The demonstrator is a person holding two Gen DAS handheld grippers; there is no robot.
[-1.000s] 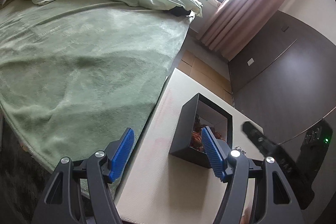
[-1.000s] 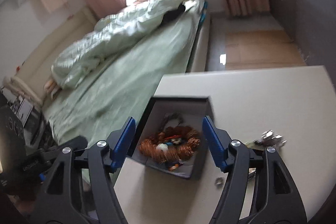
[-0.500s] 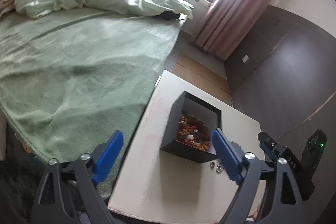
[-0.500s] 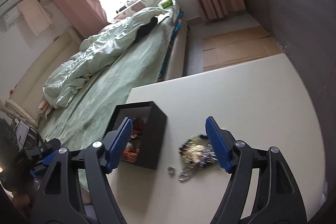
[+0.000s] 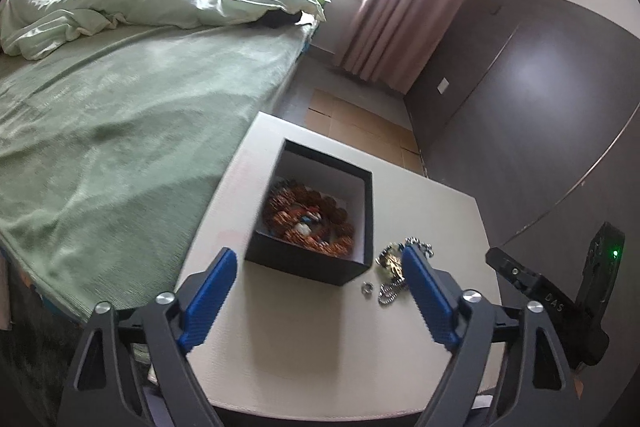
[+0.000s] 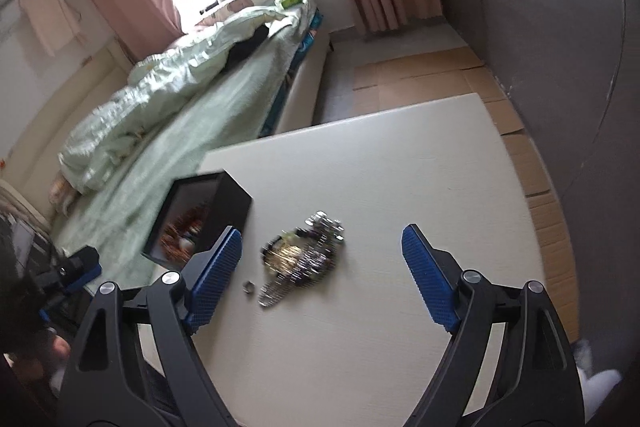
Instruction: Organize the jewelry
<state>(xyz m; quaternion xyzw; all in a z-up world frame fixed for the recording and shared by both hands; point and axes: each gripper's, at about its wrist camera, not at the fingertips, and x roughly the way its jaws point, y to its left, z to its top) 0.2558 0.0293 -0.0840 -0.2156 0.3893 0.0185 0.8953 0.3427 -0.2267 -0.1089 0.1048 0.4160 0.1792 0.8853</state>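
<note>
A black open box point(image 5: 316, 259) stands on the white table point(image 5: 300, 347), with orange beaded jewelry point(image 5: 310, 219) inside. The box also shows in the right wrist view point(image 6: 232, 203). A heap of silver and gold chains point(image 6: 304, 255) lies right of the box, with a small ring point(image 6: 249, 287) beside it. The heap point(image 5: 394, 267) and the ring point(image 5: 366, 287) show in the left wrist view too. My left gripper point(image 5: 320, 301) is open and empty, above the table in front of the box. My right gripper point(image 6: 320, 279) is open and empty, above the table just short of the chain heap.
A bed with a green blanket point(image 5: 120, 131) runs along the table's left side. A dark wall point(image 5: 520, 107) stands on the right. Cardboard sheets point(image 6: 440, 75) lie on the floor beyond the table. Pink curtains point(image 5: 392, 11) hang by the window.
Both grippers have drawn back and up from the box and opened wider. The right view has swung from the box to the chain heap.
</note>
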